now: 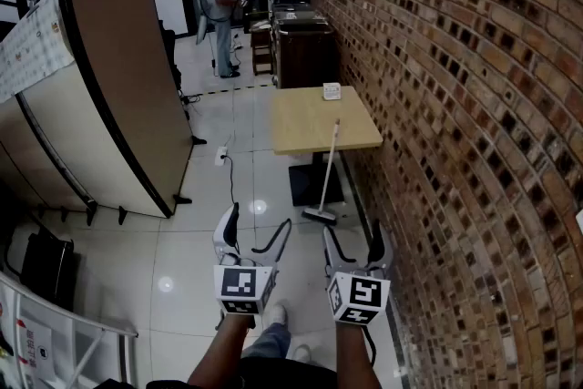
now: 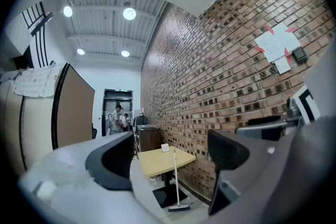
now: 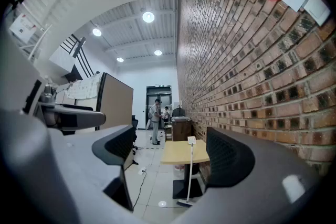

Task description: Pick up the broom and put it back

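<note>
Nearest, the left tool [image 1: 253,234] and right tool [image 1: 353,243] are held level side by side over the floor [image 1: 182,241]. Both have their jaws spread wide and nothing between the pads. The floor is pale glossy tile that reflects the ceiling lights.

Ahead of the right tool stands the broom [image 1: 326,170]. Its head is on the tiles and its thin handle leans up against the near edge of the wooden worktop [image 1: 305,127]. A small white item [image 1: 332,91] on the worktop is too small to make out.

The brick wall [image 1: 455,105] runs close along the right, and a tall partition [image 1: 127,87] closes the left. The tiled lane between them is open but for a cable [image 1: 228,173].

Beyond the worktop a dark cabinet [image 1: 301,46] narrows the way. Two people [image 1: 221,9] stand far off by the doorway.
</note>
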The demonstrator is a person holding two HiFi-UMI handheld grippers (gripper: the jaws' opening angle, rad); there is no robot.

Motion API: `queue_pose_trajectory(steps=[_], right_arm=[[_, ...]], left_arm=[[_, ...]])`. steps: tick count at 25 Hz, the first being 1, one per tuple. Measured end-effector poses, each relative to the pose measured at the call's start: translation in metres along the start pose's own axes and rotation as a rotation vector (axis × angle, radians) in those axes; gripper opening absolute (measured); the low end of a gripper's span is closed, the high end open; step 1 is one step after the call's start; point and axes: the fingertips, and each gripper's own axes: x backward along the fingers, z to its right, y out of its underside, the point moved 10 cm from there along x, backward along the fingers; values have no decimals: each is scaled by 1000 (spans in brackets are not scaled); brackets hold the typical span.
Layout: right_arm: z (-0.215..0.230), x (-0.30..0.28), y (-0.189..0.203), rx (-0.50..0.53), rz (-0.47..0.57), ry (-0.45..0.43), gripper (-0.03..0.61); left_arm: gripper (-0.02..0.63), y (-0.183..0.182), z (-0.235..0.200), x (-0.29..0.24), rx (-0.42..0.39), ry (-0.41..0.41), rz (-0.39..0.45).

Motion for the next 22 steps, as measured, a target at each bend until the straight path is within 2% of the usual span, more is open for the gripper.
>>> queue_pose_trajectory(steps=[4, 8, 14, 17, 22], right_arm=[[10, -32, 6, 5, -17, -2, 437], [11, -70, 4, 12, -28, -1, 436], [-6, -136, -9, 56, -8, -34, 431], [-13, -175, -7, 58, -17, -61, 426], [-32, -228, -6, 58, -21, -79, 423]], left_arm=[[446, 16, -10, -30, -18, 17, -33], [446, 13, -26, -69, 38, 15, 2], [445, 6, -71, -124, 61, 16, 37], [443, 9, -93, -152, 73, 19, 29], [443, 8, -124, -189, 15, 43, 31]])
